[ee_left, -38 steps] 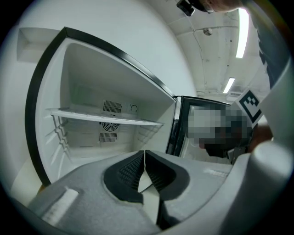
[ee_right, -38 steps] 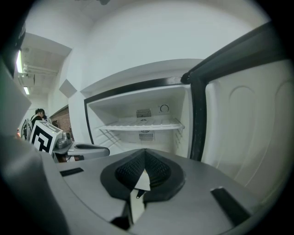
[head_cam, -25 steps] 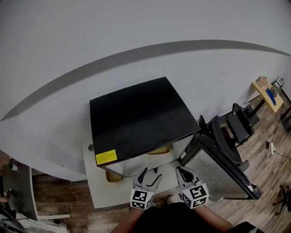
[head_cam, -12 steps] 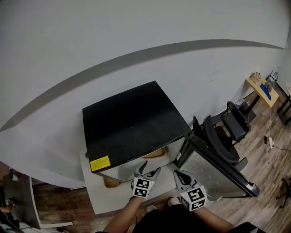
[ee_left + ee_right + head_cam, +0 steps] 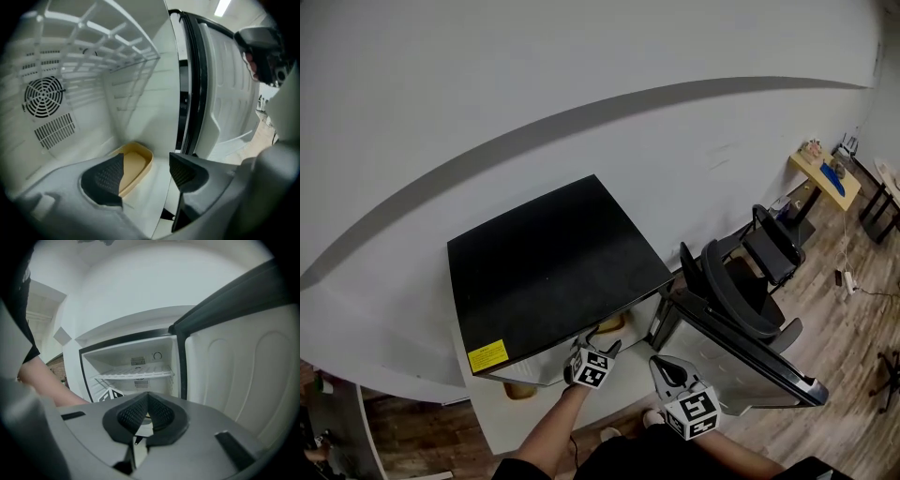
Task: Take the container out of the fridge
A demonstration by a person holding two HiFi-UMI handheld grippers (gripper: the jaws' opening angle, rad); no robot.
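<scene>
A tan shallow container [image 5: 136, 163] lies on the white floor of the open fridge [image 5: 544, 272]; in the head view only a bit of the container [image 5: 609, 324] shows under the black top. My left gripper [image 5: 146, 172] is inside the fridge, open, its left pad [image 5: 108, 176] over the container's near rim and nothing clamped. In the head view the left gripper [image 5: 598, 343] reaches under the front edge. My right gripper [image 5: 147, 411] is shut and empty, held back outside the fridge [image 5: 136, 366]; the head view shows the right gripper [image 5: 661, 367] near the door.
The fridge door [image 5: 741, 347] stands open to the right. A wire shelf [image 5: 117, 42] spans the upper fridge, with a fan grille [image 5: 43, 96] on the back wall. A black office chair [image 5: 750, 281] is behind the door. Another tan piece [image 5: 520, 389] shows below the fridge's left front.
My left gripper has moved forward from in front of the fridge to inside it. The right gripper has stayed back, shut. The head view has shifted slightly.
</scene>
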